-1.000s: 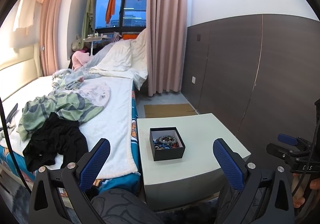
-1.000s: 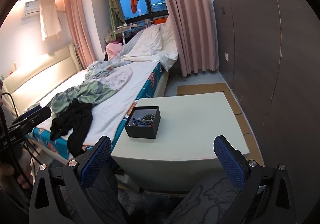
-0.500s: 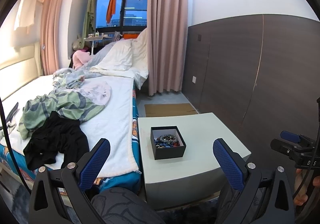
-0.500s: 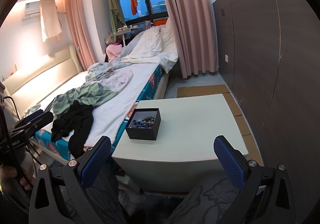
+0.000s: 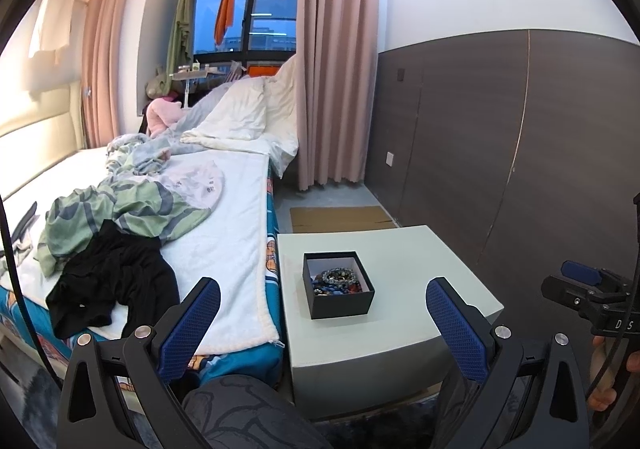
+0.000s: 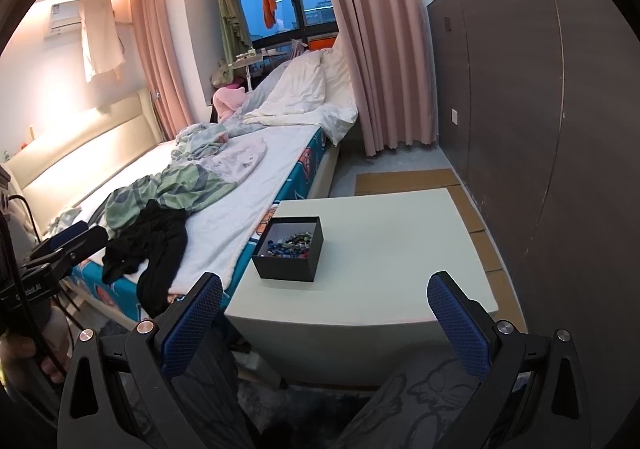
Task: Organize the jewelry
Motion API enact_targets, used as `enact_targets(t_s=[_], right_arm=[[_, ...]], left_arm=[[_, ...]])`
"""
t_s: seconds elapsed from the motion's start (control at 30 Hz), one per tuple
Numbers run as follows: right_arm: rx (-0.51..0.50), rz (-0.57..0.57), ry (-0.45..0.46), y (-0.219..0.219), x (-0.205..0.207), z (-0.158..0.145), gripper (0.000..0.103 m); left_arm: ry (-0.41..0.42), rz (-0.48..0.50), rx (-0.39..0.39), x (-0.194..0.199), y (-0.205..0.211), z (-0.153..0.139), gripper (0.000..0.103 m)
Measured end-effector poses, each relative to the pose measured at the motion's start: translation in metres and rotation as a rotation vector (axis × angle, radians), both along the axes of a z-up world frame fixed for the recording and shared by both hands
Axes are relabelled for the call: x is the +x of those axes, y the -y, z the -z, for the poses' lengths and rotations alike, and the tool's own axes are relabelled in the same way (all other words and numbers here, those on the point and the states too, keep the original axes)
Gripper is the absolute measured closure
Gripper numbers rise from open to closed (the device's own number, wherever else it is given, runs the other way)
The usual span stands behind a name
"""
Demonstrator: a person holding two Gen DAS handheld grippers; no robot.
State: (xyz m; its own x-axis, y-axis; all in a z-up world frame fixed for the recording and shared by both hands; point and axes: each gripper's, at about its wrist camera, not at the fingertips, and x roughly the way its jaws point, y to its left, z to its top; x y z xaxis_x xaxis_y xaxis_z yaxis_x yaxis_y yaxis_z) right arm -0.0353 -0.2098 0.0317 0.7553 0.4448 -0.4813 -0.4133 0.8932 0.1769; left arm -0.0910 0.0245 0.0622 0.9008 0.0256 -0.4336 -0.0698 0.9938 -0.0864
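Note:
A small black box [image 5: 338, 285] stands on a pale low table [image 5: 404, 313] beside the bed. It holds a heap of beaded jewelry [image 5: 336, 281], with a bead bracelet on top. The box also shows in the right wrist view [image 6: 289, 249]. My left gripper [image 5: 322, 323] is open and empty, held back from the table's near edge, above the person's knee. My right gripper [image 6: 325, 315] is open and empty, also short of the table's near edge. Each gripper shows at the edge of the other's view: the right one [image 5: 588, 289], the left one [image 6: 60, 249].
A bed [image 5: 224, 225] with a white blanket, green and black clothes [image 5: 116, 273] runs along the table's left side. A dark panelled wall [image 5: 500, 153] stands right of the table. Cardboard [image 5: 340, 217] lies on the floor behind it, near pink curtains.
Both grippers have shifted slightly; the box sits a little lower and nearer in both views. Both stay open and empty.

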Motion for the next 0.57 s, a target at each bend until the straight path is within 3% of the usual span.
enact_targets(t_s=[0.57], right_arm=[[-0.033,0.000,-0.054,-0.015,0.029,0.019,0.000]], left_arm=[[-0.054,0.020,-0.020,0.039,-0.012,0.025,0.001]])
